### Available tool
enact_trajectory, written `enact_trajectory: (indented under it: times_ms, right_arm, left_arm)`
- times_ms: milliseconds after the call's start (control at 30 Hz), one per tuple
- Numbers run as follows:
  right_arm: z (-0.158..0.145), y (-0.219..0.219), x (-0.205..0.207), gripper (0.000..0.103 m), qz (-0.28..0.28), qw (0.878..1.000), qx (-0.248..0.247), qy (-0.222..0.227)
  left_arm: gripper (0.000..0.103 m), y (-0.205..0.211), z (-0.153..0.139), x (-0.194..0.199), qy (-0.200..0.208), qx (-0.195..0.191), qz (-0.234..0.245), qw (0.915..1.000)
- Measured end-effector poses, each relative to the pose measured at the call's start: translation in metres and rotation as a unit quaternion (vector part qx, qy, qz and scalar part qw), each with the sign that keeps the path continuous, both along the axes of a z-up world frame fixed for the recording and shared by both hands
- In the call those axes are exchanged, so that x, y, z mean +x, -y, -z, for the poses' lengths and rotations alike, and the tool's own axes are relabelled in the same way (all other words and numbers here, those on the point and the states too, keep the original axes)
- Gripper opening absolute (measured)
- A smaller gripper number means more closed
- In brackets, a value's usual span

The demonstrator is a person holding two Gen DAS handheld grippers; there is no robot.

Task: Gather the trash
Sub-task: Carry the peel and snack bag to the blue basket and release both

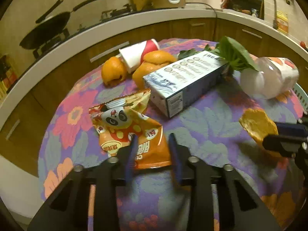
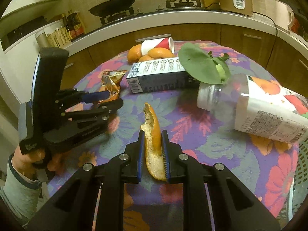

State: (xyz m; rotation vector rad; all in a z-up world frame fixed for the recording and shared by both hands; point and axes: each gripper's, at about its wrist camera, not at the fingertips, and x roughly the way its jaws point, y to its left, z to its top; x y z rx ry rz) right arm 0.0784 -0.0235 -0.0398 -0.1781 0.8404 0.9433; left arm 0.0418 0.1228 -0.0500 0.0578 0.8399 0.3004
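Observation:
My right gripper is shut on a strip of orange peel and holds it above the flowered tablecloth; the peel also shows in the left wrist view, in the right gripper. My left gripper is open, its fingers on either side of the near end of an orange panda snack wrapper, which lies on the cloth. From the right wrist view the left gripper reaches over the wrapper.
On the table lie a blue-white carton, more orange peels, a red-white paper cup, green leaves and a plastic jar. A pale basket sits at the table's right edge. A kitchen counter runs behind.

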Motion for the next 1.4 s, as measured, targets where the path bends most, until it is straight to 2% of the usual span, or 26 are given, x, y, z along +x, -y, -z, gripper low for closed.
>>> enact_trajectory:
  times_ms: [67,133,267,500,700,900,1000,1100,1200,1400]
  right_arm:
    - [-0.004,0.004,-0.002,0.014,0.001,1.000,0.008,0.003]
    - [-0.010,0.009,-0.005,0.014,0.001,1.000,0.018,0.010]
    - [-0.022,0.021,-0.009,0.014,0.005,0.999,0.040,0.021]
    - [-0.042,0.055,-0.013,0.014,0.031,0.996,0.069,0.041]
    - [-0.054,0.108,-0.005,0.014,0.082,0.990,0.099,0.052]
    - [-0.057,0.187,0.015,0.014,0.165,0.977,0.124,0.055]
    - [-0.054,0.228,0.025,0.014,0.209,0.968,0.131,0.055]
    - [-0.044,0.269,0.037,0.014,0.256,0.957,0.124,0.056]
    - [-0.030,0.302,0.046,0.014,0.303,0.946,0.101,0.062]
    - [0.004,0.343,0.069,0.014,0.362,0.928,0.081,0.042]
  left_arm:
    - [0.018,-0.001,-0.005,-0.009,0.022,-0.019,0.005,0.9996]
    - [0.016,-0.006,-0.013,-0.023,0.054,-0.049,0.015,0.9972]
    - [0.014,-0.005,-0.023,-0.041,0.086,-0.080,0.028,0.9927]
    - [0.012,0.027,-0.054,-0.050,0.128,-0.061,0.061,0.9880]
    - [0.012,0.075,-0.088,-0.034,0.153,-0.046,0.119,0.9799]
    - [0.012,0.142,-0.107,0.000,0.155,-0.038,0.192,0.9685]
    - [0.012,0.179,-0.108,0.023,0.145,-0.049,0.224,0.9625]
    - [0.012,0.213,-0.105,0.047,0.132,-0.072,0.258,0.9544]
    - [0.011,0.243,-0.099,0.064,0.129,-0.077,0.283,0.9473]
    - [0.011,0.297,-0.072,0.095,0.096,-0.105,0.320,0.9367]
